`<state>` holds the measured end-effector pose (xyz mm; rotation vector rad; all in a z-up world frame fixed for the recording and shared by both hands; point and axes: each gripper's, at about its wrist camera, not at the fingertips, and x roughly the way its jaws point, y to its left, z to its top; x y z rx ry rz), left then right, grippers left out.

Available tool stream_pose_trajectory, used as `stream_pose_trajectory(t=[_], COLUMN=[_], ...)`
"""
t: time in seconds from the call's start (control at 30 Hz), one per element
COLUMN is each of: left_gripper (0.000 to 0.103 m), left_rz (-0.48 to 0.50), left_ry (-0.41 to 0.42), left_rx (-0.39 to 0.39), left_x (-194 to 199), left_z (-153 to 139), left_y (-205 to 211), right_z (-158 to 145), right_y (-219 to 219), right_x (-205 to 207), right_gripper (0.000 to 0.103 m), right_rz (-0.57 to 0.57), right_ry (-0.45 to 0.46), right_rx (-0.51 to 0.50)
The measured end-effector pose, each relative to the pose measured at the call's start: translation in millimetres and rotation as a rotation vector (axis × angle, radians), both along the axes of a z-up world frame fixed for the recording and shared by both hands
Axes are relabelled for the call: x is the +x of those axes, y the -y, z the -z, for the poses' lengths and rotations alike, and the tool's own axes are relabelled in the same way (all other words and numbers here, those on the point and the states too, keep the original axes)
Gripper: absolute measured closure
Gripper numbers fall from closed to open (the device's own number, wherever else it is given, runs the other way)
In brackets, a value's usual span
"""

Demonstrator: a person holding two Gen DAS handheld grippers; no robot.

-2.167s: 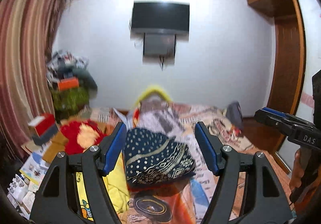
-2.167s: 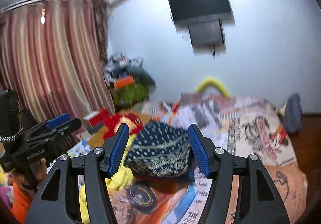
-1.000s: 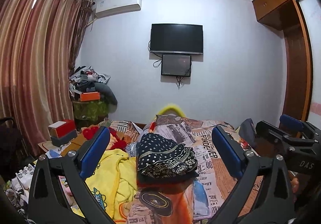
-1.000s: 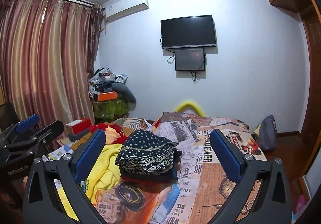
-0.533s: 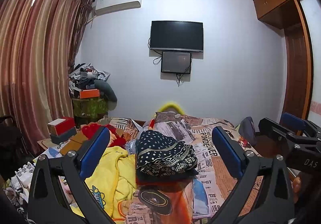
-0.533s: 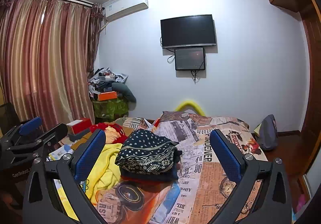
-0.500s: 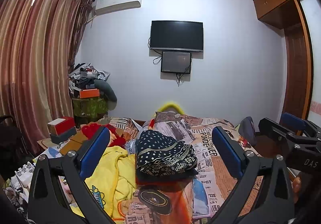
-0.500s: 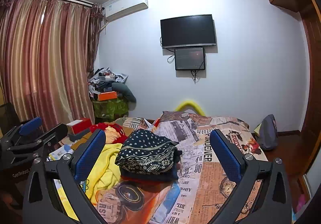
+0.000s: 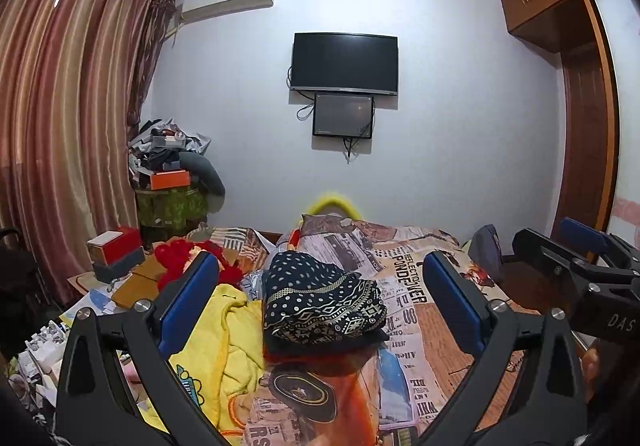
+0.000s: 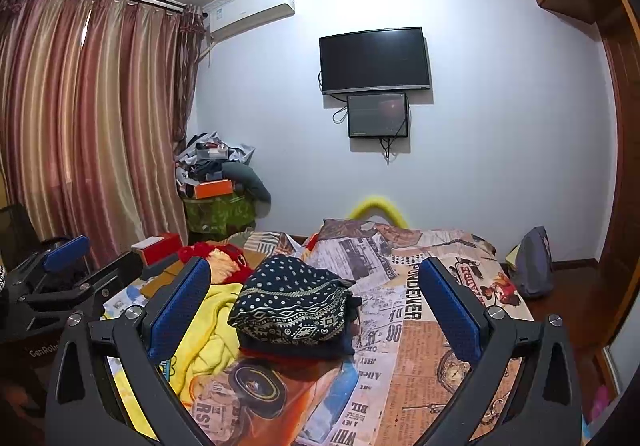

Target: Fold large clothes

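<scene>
A folded dark blue garment with white dots and a patterned border (image 9: 320, 302) (image 10: 292, 306) lies on top of a small stack on the bed (image 9: 424, 330) (image 10: 420, 342). A crumpled yellow garment (image 9: 228, 342) (image 10: 200, 330) lies to its left, and a red one (image 9: 180, 254) (image 10: 224, 258) behind that. My left gripper (image 9: 320, 294) is open, held well back from the stack, nothing between its blue pads. My right gripper (image 10: 314, 298) is open too, also empty and away from the clothes. Each gripper shows at the edge of the other's view.
The bed has a newspaper-print cover. Red and white boxes (image 9: 114, 246) and papers crowd the left side. A cluttered pile (image 10: 216, 174) stands in the corner by the curtains (image 10: 80, 126). A grey bag (image 10: 532, 266) leans by the wooden wardrobe. A TV (image 9: 344, 62) hangs on the far wall.
Both grippers pulled up and back from close around the folded blue garment and their jaws widened. Over the last second the views have held nearly still.
</scene>
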<state>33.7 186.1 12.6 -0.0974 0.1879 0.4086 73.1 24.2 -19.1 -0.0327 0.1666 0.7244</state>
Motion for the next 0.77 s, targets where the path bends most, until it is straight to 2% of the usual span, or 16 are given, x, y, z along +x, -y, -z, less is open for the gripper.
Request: stream_pose_trajectory(t=[0.77], left_gripper=[0.001], left_rz=[0.027], left_ry=[-0.001], left_rx=[-0.006], left_x=[0.7], left_z=[0.1], left_y=[3.8], right_z=[-2.2], right_y=[3.4], right_x=[-0.3], right_gripper=[0.000], right_rz=[0.012], right_ry=[-0.012], right_rx=[0.013])
